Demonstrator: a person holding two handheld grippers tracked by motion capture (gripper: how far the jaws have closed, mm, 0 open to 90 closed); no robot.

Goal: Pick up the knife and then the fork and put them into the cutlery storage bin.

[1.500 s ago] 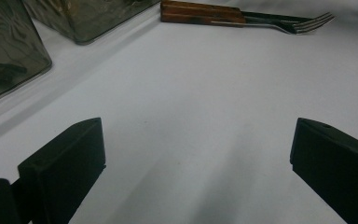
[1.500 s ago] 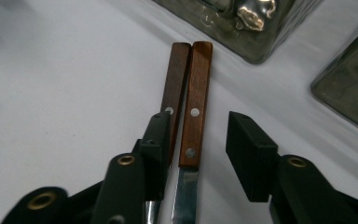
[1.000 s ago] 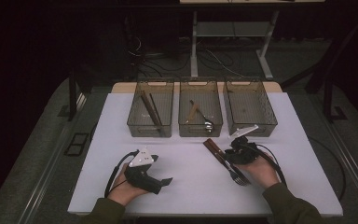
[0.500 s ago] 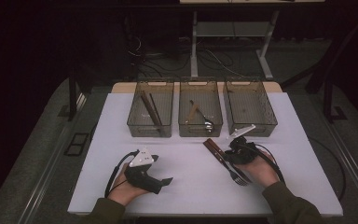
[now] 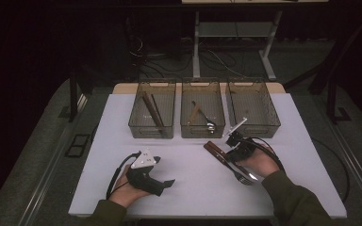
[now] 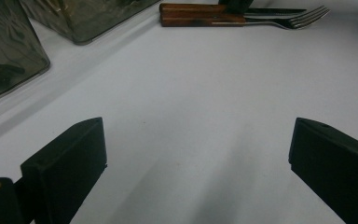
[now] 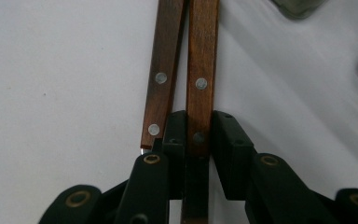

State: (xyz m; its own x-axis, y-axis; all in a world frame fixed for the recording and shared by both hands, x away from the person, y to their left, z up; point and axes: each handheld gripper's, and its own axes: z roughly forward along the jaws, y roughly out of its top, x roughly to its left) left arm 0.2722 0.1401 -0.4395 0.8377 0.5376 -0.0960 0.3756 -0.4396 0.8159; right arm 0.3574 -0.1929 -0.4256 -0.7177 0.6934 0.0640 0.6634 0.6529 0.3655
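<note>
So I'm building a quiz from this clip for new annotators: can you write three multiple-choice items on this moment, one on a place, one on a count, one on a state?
1. Where do the two wooden-handled utensils lie?
A. in the left bin
B. on the white table in front of the bins
C. on the floor

2. How many clear bins stand in the row?
A. two
B. three
C. four

3. How are the right gripper's jaws?
A. closed on one wooden handle
B. wide open over bare table
C. closed on a bin rim

Key: 1 B, the fork and its neighbour rest on the table; 2 B, left bin, middle bin, right bin; 3 A, the right gripper pinches the wooden handle.
</note>
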